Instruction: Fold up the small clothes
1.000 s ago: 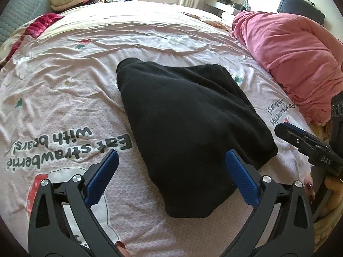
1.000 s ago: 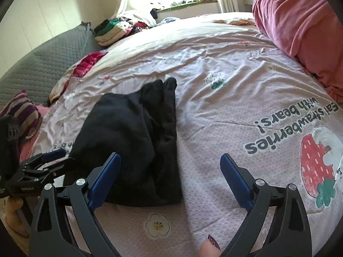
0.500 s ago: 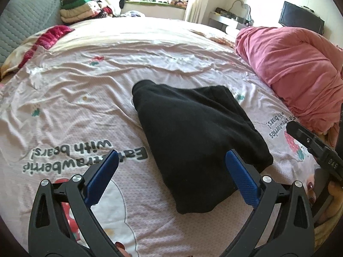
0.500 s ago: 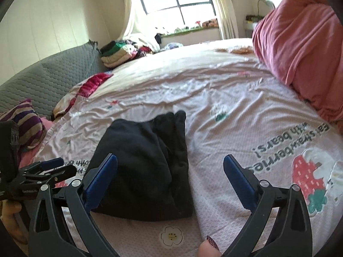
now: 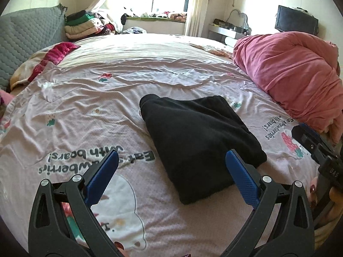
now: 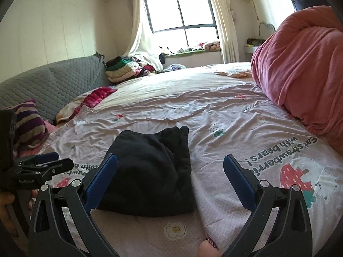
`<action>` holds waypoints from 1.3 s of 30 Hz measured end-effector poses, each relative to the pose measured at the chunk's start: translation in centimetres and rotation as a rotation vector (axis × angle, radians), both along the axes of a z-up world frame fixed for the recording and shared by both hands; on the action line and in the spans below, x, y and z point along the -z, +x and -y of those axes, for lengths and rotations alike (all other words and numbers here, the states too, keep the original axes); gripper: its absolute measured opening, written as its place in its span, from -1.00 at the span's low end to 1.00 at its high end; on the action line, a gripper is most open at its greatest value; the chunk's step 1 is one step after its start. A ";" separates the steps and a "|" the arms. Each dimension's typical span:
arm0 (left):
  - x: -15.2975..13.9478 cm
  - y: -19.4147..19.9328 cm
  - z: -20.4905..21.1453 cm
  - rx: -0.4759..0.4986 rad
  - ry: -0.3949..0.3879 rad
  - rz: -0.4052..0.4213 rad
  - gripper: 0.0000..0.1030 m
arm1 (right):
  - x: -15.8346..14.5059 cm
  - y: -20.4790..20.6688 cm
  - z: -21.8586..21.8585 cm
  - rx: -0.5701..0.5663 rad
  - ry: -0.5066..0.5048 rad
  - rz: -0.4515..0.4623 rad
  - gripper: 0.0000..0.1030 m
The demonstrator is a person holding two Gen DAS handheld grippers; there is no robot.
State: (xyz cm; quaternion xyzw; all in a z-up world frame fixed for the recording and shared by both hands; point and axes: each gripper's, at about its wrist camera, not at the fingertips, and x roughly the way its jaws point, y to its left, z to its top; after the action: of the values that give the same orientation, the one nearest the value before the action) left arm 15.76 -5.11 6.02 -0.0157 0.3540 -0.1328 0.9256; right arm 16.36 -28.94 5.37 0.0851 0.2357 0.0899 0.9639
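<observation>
A folded black garment (image 5: 199, 141) lies flat on the pink printed bedsheet (image 5: 107, 98); in the right wrist view the same black garment (image 6: 150, 171) sits low and left of centre. My left gripper (image 5: 171, 160) is open, above the near end of the garment, with nothing between its blue pads. My right gripper (image 6: 170, 167) is open wide and empty, held back from the garment's near edge. The right gripper's tip (image 5: 310, 141) shows at the right edge of the left wrist view, and the left gripper's tip (image 6: 46, 163) shows at the left of the right wrist view.
A bunched pink-red duvet (image 5: 293, 79) fills the bed's right side. A grey quilted headboard (image 6: 53, 83) runs along the left, with a striped pillow (image 6: 29, 124) and a red cloth (image 5: 56, 53). Stacked folded clothes (image 5: 82, 24) sit near the window.
Both grippers have drawn back and risen from the black garment and tilted up, so more of the room and window shows. The garment lies unmoved.
</observation>
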 end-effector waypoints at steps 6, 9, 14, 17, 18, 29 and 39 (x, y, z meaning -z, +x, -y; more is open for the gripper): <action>1.0 -2.4 -1.0 -0.018 0.004 0.016 0.82 | 0.3 -2.3 -0.2 0.000 0.007 0.027 0.91; 1.5 -3.4 -1.4 -0.027 0.002 0.012 0.82 | 0.7 -3.1 -0.5 0.002 -0.005 0.023 0.91; 2.2 -4.8 -1.9 -0.037 0.006 0.020 0.82 | 1.6 -4.5 -0.8 0.008 -0.027 0.017 0.91; 2.7 -5.3 -2.1 -0.046 0.020 0.022 0.82 | 2.3 -5.3 -1.1 0.013 -0.037 0.012 0.91; 2.8 -5.5 -2.1 -0.049 0.022 0.020 0.82 | 2.5 -5.6 -1.2 0.014 -0.042 0.007 0.91; 5.4 -6.6 -2.9 -0.062 0.011 -0.049 0.82 | 5.2 -6.8 -3.0 0.004 -0.119 -0.068 0.91; 6.5 -6.6 -2.6 -0.058 0.010 -0.075 0.82 | 7.8 -6.7 -4.3 0.001 -0.169 -0.151 0.91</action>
State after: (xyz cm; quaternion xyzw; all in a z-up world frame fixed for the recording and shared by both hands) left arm 9.20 -2.51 -0.52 -0.0265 0.3886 -0.1034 0.9152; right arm 9.69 -24.62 -2.40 0.0102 0.3142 0.0624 0.9472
